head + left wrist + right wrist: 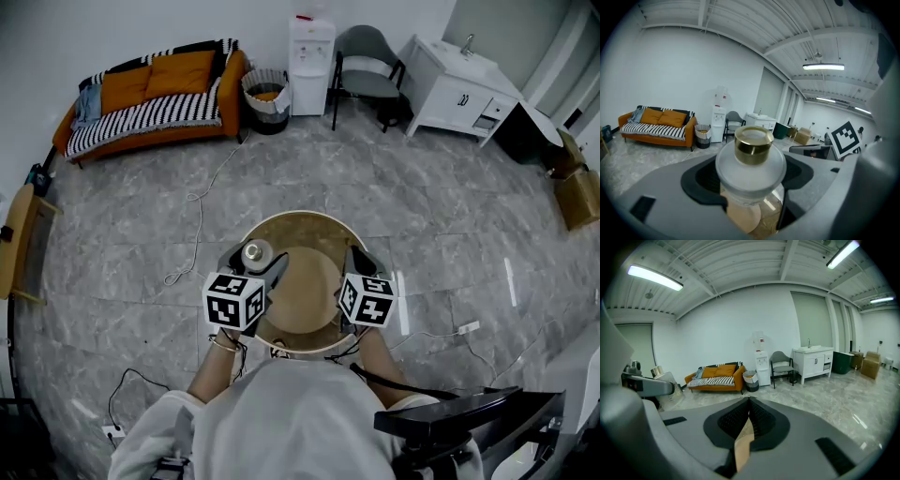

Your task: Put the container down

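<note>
Two handheld grippers sit over a round tan wooden table (pixel 309 286), both with marker cubes facing up in the head view.

Left gripper (pixel 263 268): jaws clamped on a squat frosted-glass container with a round gold metal cap (pixel 750 161). The black pads grip its body on both sides and the cap stands upright above the jaws. In the head view the container (pixel 255 253) is over the left part of the tabletop, near the rim. Can't tell whether its base touches the wood.

Right gripper (pixel 749 414): pads pressed together at the tips, nothing between them. Only a sliver of tan tabletop shows through the gap lower down. It is over the right side of the table, apart from the container.

Background: grey marble tile floor (pixel 450 216), an orange sofa with a striped black-and-white throw (pixel 155 94), a white water dispenser (pixel 311 66) and a grey chair (pixel 367 70) along the far wall.
</note>
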Demonstrator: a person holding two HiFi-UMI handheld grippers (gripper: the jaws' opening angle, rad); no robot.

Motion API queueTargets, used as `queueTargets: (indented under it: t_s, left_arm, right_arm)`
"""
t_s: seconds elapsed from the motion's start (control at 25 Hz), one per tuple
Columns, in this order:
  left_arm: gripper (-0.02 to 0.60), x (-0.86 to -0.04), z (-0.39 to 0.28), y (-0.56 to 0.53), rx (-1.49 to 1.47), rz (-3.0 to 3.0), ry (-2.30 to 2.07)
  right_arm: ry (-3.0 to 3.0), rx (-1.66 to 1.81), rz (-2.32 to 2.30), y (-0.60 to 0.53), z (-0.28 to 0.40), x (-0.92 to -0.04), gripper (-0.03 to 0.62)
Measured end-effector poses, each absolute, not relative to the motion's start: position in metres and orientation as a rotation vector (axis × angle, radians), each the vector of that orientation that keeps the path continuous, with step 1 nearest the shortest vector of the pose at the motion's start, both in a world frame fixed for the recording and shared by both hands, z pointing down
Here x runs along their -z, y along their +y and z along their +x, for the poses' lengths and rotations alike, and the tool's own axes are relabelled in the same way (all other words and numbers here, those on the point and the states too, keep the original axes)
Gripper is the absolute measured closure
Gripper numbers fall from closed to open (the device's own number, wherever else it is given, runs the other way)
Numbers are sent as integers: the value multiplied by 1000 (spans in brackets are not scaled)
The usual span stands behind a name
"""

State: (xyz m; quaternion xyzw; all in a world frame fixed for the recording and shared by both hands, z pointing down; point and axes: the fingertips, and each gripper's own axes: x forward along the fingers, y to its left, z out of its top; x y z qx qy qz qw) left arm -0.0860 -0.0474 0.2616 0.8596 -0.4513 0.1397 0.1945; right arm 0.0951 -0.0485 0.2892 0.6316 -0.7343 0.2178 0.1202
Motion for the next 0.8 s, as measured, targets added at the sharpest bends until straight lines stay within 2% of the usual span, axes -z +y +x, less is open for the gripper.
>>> queueTargets:
  t_s: [0.2,0.48,0.8]
  left_arm:
    - [238,-270,-99,-76,-441,2434,-1209]
    - [238,-305,-70,-79,-450,2412,-1133]
    - [238,-338,-55,-71,-468,2334,-1146]
  right_arm:
    - [-2085,-696,1879,-62,84,-304,571]
    - [-1976,-768,1926,-68,133,-334,571]
    - [-1980,-815,1836,-79,147,-363,571]
